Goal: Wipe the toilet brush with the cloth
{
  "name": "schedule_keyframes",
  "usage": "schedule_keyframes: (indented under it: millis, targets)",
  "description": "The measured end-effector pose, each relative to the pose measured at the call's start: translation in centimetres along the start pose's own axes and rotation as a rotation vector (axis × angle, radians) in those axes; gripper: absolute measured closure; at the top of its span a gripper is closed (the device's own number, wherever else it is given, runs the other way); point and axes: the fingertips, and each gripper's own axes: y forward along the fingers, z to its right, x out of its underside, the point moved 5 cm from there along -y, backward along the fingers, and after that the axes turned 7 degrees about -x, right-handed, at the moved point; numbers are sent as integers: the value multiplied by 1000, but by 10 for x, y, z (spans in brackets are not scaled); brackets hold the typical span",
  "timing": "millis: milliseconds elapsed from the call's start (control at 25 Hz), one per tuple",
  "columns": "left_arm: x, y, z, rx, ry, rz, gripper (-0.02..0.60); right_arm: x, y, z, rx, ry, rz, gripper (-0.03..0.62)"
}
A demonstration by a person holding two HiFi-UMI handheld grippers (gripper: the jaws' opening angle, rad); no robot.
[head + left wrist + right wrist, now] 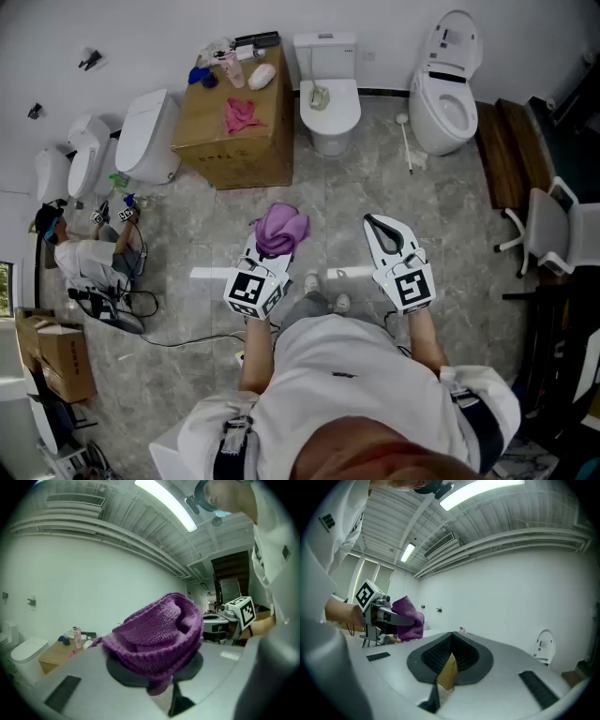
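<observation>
In the head view I hold both grippers level at waist height over a grey tiled floor. My left gripper (273,244) is shut on a bunched purple knitted cloth (281,228), which fills the left gripper view as a folded wad (159,634) over the pads. My right gripper (377,225) stands beside it, shut, its black pads (440,653) meeting at the tip with nothing between them. The right gripper view also shows the cloth (408,620) off to the left. The white toilet brush (406,141) stands far ahead by the right toilet, apart from both grippers.
A cardboard box (239,141) with a pink rag (241,114) and bottles stands ahead left. Toilets line the wall: middle (328,103), right (445,98), several at left (150,136). A person (89,258) crouches at left by cables. A chair (553,234) is at right.
</observation>
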Motion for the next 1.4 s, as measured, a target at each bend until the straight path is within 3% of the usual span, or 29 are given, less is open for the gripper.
schedule_keyframes:
  millis: [200,720,1400]
  targets:
    - [6,-4,15,-16,5,-7,492,3,-11,-1,19,23,50,597]
    - [5,41,9,-23,34,-2,492,16,10,40,59,52,6,597]
    - [-7,165,-123,-4,21,-13,492,22,159,121,51,47,-28,597]
